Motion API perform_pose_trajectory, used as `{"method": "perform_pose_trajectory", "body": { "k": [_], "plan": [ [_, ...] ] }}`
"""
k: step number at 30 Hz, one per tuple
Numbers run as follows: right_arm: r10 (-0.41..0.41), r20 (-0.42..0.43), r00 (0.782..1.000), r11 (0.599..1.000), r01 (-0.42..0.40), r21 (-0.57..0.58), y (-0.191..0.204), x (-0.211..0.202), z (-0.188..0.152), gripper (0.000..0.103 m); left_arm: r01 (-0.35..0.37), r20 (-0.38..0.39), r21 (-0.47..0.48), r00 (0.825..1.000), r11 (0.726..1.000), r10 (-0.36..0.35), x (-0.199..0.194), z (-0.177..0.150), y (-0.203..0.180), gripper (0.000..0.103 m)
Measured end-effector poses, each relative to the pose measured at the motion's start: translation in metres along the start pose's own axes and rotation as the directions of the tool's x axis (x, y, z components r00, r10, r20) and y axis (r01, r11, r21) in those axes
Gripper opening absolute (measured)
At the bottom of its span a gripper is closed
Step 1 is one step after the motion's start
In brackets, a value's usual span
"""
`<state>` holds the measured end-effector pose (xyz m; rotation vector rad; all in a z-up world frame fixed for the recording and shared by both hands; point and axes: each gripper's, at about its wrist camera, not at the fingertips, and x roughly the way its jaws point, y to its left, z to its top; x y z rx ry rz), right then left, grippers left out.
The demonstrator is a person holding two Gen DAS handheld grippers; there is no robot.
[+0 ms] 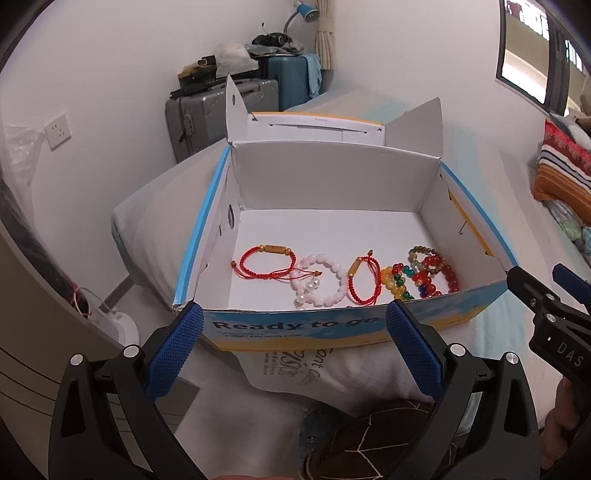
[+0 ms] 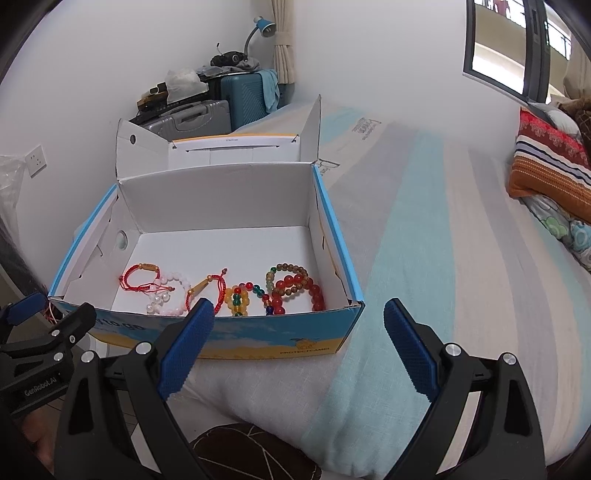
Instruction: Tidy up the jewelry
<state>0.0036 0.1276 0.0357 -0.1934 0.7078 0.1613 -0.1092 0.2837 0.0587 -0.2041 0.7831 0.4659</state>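
Both black blue-padded grippers, left (image 1: 294,317) and right (image 2: 298,315), were held apart, empty, before the open white-lined cardboard box (image 1: 332,177) of beaded bracelets (image 1: 430,275).

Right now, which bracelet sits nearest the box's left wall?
The red cord bracelet with the horizontal gold tube bead; the second red cord one lies mid-row.

I see white walls (image 2: 369,55) meeting in a corner where a grey suitcase (image 1: 207,114) and a teal suitcase (image 2: 243,99) stand under a blue desk lamp (image 2: 264,27), daylight entering the window (image 2: 506,48) above a striped bed (image 2: 424,229).
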Motion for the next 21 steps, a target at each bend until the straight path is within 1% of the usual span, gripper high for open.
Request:
{"method": "perform_pose_trajectory", "body": {
  "k": [12,15,21],
  "plan": [
    [0.001,0.000,1.000,1.000,-0.001,0.003,-0.0003,0.0004,-0.0004,0.089,0.014,-0.002,-0.008,1.000,1.000,-0.014,-0.0006,-0.0012,-0.0013,0.097],
    [0.002,-0.001,1.000,1.000,-0.002,0.005,-0.0003,0.0006,-0.0012,0.089,0.032,-0.017,-0.009,0.999,0.999,-0.032,0.0005,-0.0001,-0.0021,0.097],
    [0.003,-0.002,1.000,1.000,-0.003,0.007,-0.0005,0.0005,-0.0018,0.089,0.037,-0.029,-0.013,0.999,0.999,-0.038,0.0026,-0.0018,-0.0024,0.097]
  ]
}}
